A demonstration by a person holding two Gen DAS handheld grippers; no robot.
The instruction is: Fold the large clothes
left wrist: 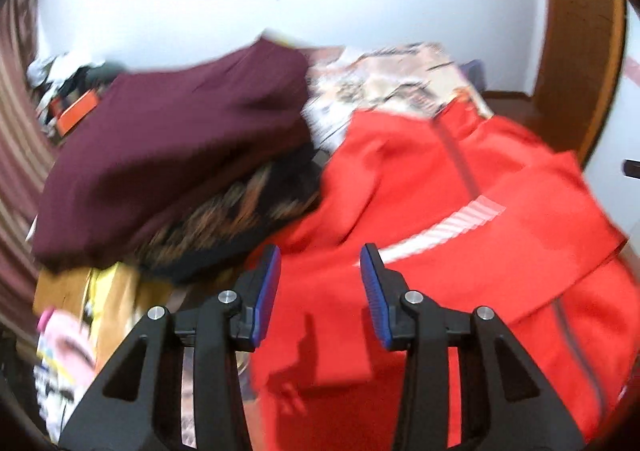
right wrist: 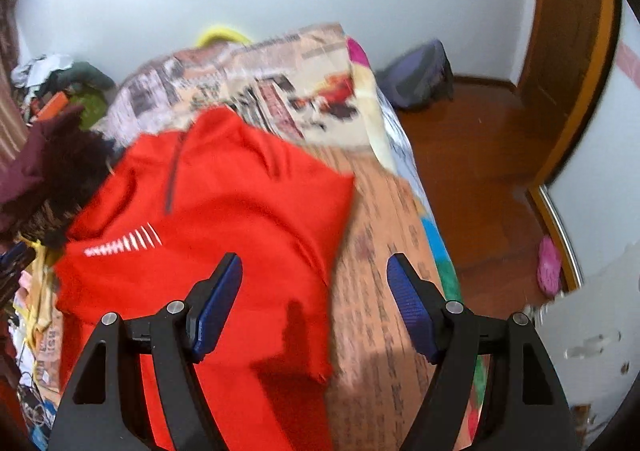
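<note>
Left gripper point(left wrist: 320, 279): blue pads apart, nothing between them, held above the red jacket point(left wrist: 460, 211). In the left wrist view the jacket lies spread on the bed, zip running up to the collar, a white striped mark across the chest, one sleeve folded over the body. Just left of it, touching its edge – a heap of clothes topped by a maroon garment point(left wrist: 180, 155), with a dark brown-black furry piece point(left wrist: 240, 219) under that. Frame blurred.

Right gripper point(right wrist: 314, 291): pads wide apart, gripping nothing. In the right wrist view it hangs over the jacket's point(right wrist: 224, 203) right edge, where the red cloth meets the printed bedspread point(right wrist: 376, 291). Beyond the bed – wooden floor point(right wrist: 480, 171), a dark bag point(right wrist: 420, 75) against the white wall, a wooden door point(right wrist: 568, 51).
</note>
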